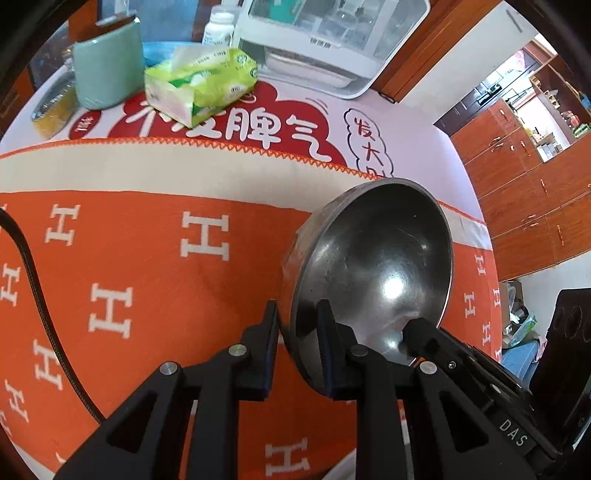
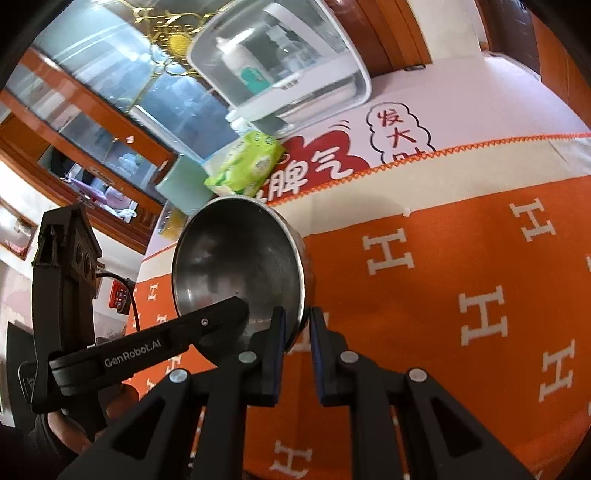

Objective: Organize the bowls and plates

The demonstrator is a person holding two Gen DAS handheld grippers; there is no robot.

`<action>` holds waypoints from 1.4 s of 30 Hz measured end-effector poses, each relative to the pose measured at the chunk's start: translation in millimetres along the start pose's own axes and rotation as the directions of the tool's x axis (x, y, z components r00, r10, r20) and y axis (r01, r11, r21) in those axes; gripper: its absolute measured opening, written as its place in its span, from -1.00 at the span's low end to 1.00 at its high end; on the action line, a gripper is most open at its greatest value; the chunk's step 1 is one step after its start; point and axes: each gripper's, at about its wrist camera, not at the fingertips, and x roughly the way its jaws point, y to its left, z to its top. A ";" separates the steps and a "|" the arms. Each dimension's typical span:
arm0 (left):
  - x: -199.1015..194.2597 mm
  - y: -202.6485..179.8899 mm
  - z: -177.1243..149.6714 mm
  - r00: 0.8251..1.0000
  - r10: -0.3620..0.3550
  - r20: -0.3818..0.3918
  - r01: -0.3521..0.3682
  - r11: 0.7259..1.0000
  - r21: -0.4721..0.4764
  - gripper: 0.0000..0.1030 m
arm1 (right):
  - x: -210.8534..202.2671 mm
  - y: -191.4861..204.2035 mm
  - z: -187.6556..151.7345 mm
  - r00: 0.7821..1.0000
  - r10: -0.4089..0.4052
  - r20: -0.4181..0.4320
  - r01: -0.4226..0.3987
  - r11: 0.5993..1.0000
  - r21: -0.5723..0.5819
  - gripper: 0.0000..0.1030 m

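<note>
A steel bowl [image 1: 373,266] is held tilted above the orange cloth, its hollow facing the cameras. My left gripper [image 1: 297,328] is shut on its rim, one finger outside and one inside. In the right wrist view the same bowl [image 2: 240,258] shows with my right gripper [image 2: 297,325] shut on the opposite side of its rim. The right gripper's finger [image 1: 421,332] reaches into the bowl in the left wrist view, and the left gripper's finger [image 2: 221,314] does so in the right wrist view. No plates are in view.
An orange cloth [image 1: 147,258] with white H marks covers the table. At the back stand a green tissue pack [image 1: 199,85], a pale green container [image 1: 107,70], a white pill bottle [image 1: 218,29] and a white lidded dish cabinet [image 1: 325,44]. A black cable [image 1: 33,280] lies left.
</note>
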 end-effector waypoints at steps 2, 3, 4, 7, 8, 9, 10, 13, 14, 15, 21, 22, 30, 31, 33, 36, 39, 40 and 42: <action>-10.2 -0.8 -7.4 1.000 0.003 0.009 -0.003 1.000 0.006 -0.64 | -8.2 4.7 -6.3 1.000 0.010 0.007 -0.010 1.000 -0.007 -0.75; -15.9 -1.1 -11.4 1.000 0.003 0.013 -0.003 1.000 0.005 -0.64 | -11.4 6.5 -9.0 1.000 0.014 0.009 -0.014 1.000 -0.009 -0.75; -21.3 -1.3 -15.5 1.000 0.003 0.016 -0.003 1.000 0.002 -0.64 | -15.4 8.7 -12.2 1.000 0.019 0.011 -0.019 1.000 -0.014 -0.75; -40.4 -3.4 -31.2 0.999 0.011 0.039 -0.011 1.000 -0.001 -0.63 | -28.3 18.5 -23.6 0.999 0.027 0.021 -0.026 0.999 -0.045 -0.74; -44.4 -4.3 -35.4 0.999 0.016 0.045 -0.016 1.000 -0.001 -0.63 | -31.9 21.2 -27.1 0.999 0.029 0.022 -0.028 0.998 -0.052 -0.74; -50.0 -4.8 -40.6 0.998 0.021 0.052 -0.021 1.000 -0.001 -0.63 | -36.5 25.5 -32.0 0.999 0.031 0.024 -0.030 0.998 -0.063 -0.74; -55.6 -4.9 -45.8 0.998 0.024 0.058 -0.024 1.000 -0.002 -0.63 | -40.2 28.7 -36.1 0.999 0.033 0.025 -0.031 0.997 -0.075 -0.74; -70.8 -5.0 -59.1 0.997 0.031 0.077 -0.030 1.000 -0.006 -0.63 | -52.4 37.1 -47.9 0.999 0.045 0.029 -0.042 0.993 -0.111 -0.74; -77.7 -5.4 -65.4 0.996 0.035 0.088 -0.034 0.999 -0.008 -0.63 | -55.9 38.6 -50.9 0.998 0.049 0.030 -0.045 0.992 -0.120 -0.74; -81.6 -5.9 -69.3 0.995 0.038 0.095 -0.037 0.999 -0.008 -0.63 | -60.5 42.0 -55.2 0.998 0.053 0.032 -0.049 0.990 -0.133 -0.74; -109.1 -7.3 -102.9 0.989 0.053 0.138 -0.052 0.999 -0.010 -0.62 | -79.3 57.1 -76.8 0.998 0.053 0.034 -0.045 0.978 -0.206 -0.74; -113.3 -7.2 -109.2 0.988 0.058 0.145 -0.057 0.998 -0.009 -0.62 | -82.1 60.0 -81.3 0.998 0.052 0.031 -0.044 0.975 -0.218 -0.73; -137.0 -2.8 -151.0 0.980 0.083 0.178 -0.084 0.996 0.003 -0.60 | -97.1 77.9 -109.9 0.999 0.028 0.019 -0.022 0.960 -0.279 -0.73; -138.6 -0.9 -155.1 0.981 0.081 0.178 -0.082 0.997 0.000 -0.60 | -99.1 80.8 -114.5 1.000 0.021 0.016 -0.016 0.958 -0.288 -0.73; -141.5 2.6 -163.9 0.982 0.077 0.174 -0.078 0.997 -0.003 -0.60 | -102.0 85.7 -120.1 1.000 0.009 0.009 -0.006 0.954 -0.299 -0.73; -145.2 5.8 -175.0 0.983 0.072 0.168 -0.073 0.997 -0.002 -0.59 | -107.4 92.1 -129.6 1.000 -0.007 0.009 0.009 0.951 -0.310 -0.73; -147.9 7.9 -185.0 0.984 0.072 0.162 -0.074 0.997 0.007 -0.58 | -110.8 97.4 -139.4 1.000 -0.028 0.003 0.028 0.949 -0.313 -0.73; -148.0 9.0 -187.5 0.985 0.073 0.157 -0.075 0.997 0.009 -0.58 | -110.8 98.5 -142.0 0.999 -0.036 -0.001 0.033 0.949 -0.313 -0.73; -146.5 11.2 -194.1 0.988 0.073 0.138 -0.075 0.997 0.012 -0.58 | -110.2 100.6 -149.8 0.998 -0.057 -0.015 0.050 0.950 -0.309 -0.73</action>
